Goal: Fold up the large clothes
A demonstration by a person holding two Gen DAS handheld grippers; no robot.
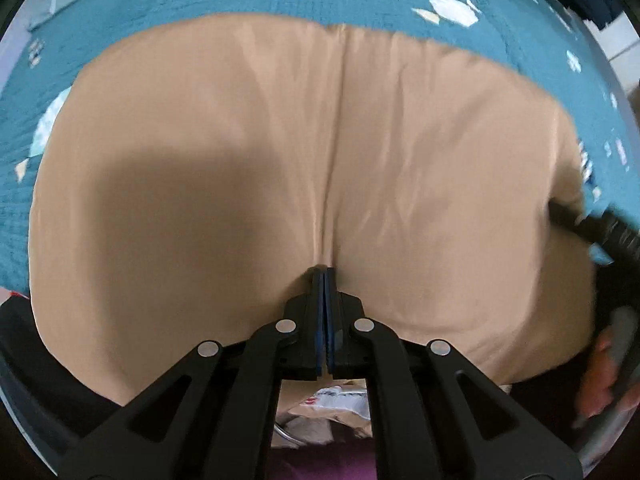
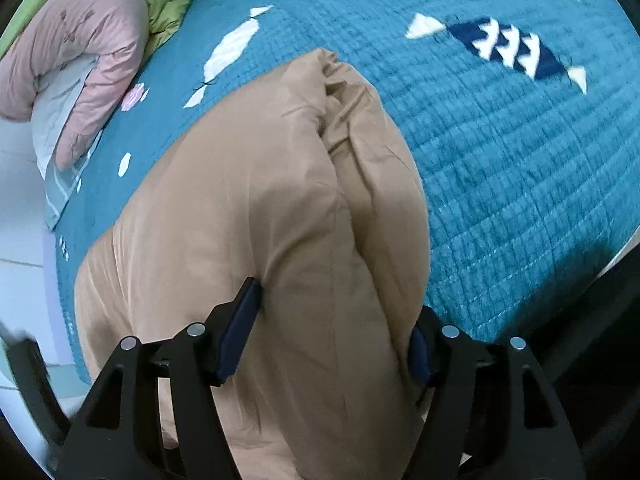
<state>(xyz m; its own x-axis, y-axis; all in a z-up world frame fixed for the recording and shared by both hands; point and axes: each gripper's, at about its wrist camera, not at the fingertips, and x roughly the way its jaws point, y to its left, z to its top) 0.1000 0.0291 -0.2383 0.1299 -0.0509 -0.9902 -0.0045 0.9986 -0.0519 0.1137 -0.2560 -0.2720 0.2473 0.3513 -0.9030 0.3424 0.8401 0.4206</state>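
Observation:
A large tan garment (image 1: 280, 140) lies spread on the teal bedspread (image 1: 320, 0). In the left wrist view my left gripper (image 1: 324, 272) points down at it with its jaws shut, pinching the cloth at the near end of a long crease that runs away from the tips. In the right wrist view the tan garment (image 2: 280, 220) is bunched into a thick folded roll. My right gripper (image 2: 336, 304) straddles that roll with its jaws wide; the left fingertip (image 2: 250, 292) rests beside the cloth, and the right one is partly hidden behind it.
A rolled pink and green quilt (image 2: 88, 40) lies at the far left of the bed, over the teal bedspread (image 2: 520, 160) with fish patterns. Pale floor (image 2: 20, 220) shows past the left edge. A blurred dark tool and a hand (image 1: 600, 376) sit at the left view's right edge.

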